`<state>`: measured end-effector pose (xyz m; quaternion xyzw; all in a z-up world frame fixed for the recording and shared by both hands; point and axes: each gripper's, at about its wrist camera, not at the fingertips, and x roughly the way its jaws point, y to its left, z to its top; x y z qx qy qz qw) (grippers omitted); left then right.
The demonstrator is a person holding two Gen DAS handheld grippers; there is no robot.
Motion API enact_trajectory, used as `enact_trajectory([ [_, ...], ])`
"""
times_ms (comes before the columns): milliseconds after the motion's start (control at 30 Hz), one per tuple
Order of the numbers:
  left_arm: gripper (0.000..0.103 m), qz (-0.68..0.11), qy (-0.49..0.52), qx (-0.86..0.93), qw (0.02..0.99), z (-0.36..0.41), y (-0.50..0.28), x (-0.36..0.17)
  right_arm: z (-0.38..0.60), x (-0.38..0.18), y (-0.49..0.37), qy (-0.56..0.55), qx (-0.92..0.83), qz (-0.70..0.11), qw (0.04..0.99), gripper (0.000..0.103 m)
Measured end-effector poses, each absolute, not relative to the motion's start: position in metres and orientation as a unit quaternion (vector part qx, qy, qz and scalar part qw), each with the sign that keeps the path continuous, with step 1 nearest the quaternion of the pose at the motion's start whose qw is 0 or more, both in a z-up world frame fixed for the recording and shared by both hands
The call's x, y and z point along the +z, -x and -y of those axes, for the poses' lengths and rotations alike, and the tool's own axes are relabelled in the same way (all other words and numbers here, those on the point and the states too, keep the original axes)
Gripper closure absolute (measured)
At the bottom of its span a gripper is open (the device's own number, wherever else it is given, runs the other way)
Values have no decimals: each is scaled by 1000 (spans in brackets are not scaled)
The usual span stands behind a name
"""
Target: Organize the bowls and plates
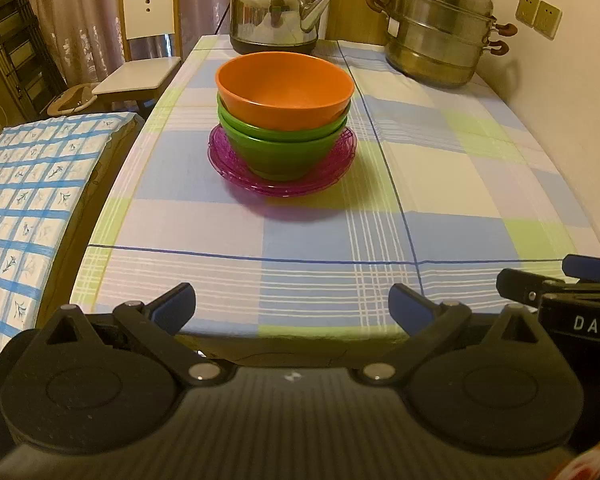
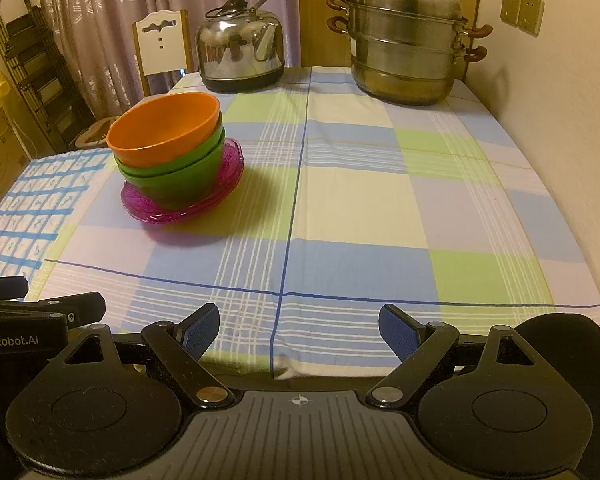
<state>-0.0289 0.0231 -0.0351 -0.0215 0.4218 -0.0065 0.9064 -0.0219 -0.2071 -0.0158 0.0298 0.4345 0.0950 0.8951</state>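
An orange bowl (image 1: 284, 84) sits nested on two green bowls (image 1: 280, 148), which stand on a stack of purple plates (image 1: 228, 164) in the middle of the checked tablecloth. The same stack shows at the left in the right wrist view: orange bowl (image 2: 164, 128), green bowls (image 2: 180, 180), purple plates (image 2: 228, 176). My left gripper (image 1: 292, 308) is open and empty at the table's near edge, well short of the stack. My right gripper (image 2: 299, 330) is open and empty at the near edge, to the right of the stack.
A steel kettle (image 1: 278, 8) and a stacked steel steamer pot (image 1: 440, 28) stand at the table's far end. A white chair (image 1: 144, 40) stands at the far left. A blue-checked cloth (image 1: 24, 200) covers something left of the table. A wall runs along the right.
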Motion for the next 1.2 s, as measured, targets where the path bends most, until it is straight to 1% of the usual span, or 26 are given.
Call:
enact_trajectory([
  [1200, 1, -423, 16, -8, 906, -19, 29, -38, 210, -17, 23, -35, 91, -433, 896, 16],
])
